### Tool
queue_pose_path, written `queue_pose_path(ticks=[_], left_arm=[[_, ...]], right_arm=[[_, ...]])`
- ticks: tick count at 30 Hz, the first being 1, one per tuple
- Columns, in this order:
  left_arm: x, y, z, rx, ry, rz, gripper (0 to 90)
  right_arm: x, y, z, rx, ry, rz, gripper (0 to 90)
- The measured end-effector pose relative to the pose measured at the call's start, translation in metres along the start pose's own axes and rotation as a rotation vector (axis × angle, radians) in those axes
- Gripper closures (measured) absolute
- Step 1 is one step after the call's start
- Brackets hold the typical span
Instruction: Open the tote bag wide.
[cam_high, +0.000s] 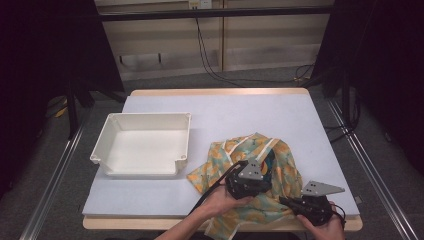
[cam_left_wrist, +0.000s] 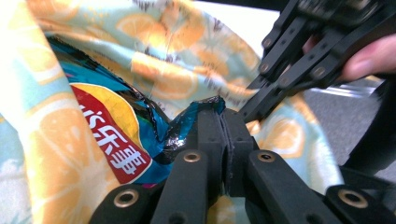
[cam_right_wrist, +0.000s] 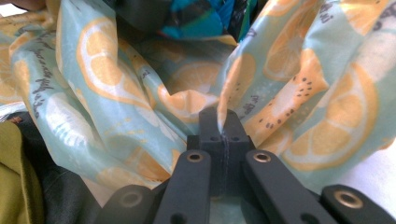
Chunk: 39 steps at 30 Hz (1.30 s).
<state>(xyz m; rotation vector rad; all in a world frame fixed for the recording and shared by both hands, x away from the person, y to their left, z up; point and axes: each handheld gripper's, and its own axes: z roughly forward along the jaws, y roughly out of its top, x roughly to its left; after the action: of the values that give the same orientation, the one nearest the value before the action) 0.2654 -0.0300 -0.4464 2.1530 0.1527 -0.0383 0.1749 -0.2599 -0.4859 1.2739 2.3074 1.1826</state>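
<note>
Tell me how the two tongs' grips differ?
The left tongs pinch the shiny blue crisp packet by its crinkled edge, reaching inside the bag; the right tongs pinch the lemon-print cloth bag itself at its rim. Both are shut tight.

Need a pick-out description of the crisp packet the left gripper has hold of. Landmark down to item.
Start at the white tray on the pale table; just right of it lies a crumpled bag of orange-slice fabric. In its open mouth sits the crisp packet, its crinkled edge pinched in the left gripper. It is the one glossy blue foil thing there, with a red and yellow logo, against matte cloth.
</note>
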Motion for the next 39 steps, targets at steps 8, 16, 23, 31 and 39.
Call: queue_pose_path(ticks=[8,16,23,31,39], left_arm=[[0.001,0.013,-0.027,-0.09,-0.04,-0.021,89.0],[0.002,0.032,-0.055,-0.197,-0.036,-0.02,89.6],[0.002,0.031,-0.058,-0.196,-0.028,-0.013,89.8],[0.002,0.025,-0.058,-0.168,-0.023,0.004,89.7],[0.001,0.021,-0.06,-0.16,-0.011,0.0,89.7]], right_arm=[[0.001,0.003,0.002,-0.011,0.009,-0.009,90.0],[-0.001,0.004,0.004,-0.007,0.005,-0.001,90.0],[0.002,0.007,-0.001,-0.034,0.018,-0.026,86.3],[-0.001,0.026,-0.03,-0.133,0.02,-0.03,67.3],[-0.008,0.058,-0.042,-0.213,0.01,-0.071,60.5]])
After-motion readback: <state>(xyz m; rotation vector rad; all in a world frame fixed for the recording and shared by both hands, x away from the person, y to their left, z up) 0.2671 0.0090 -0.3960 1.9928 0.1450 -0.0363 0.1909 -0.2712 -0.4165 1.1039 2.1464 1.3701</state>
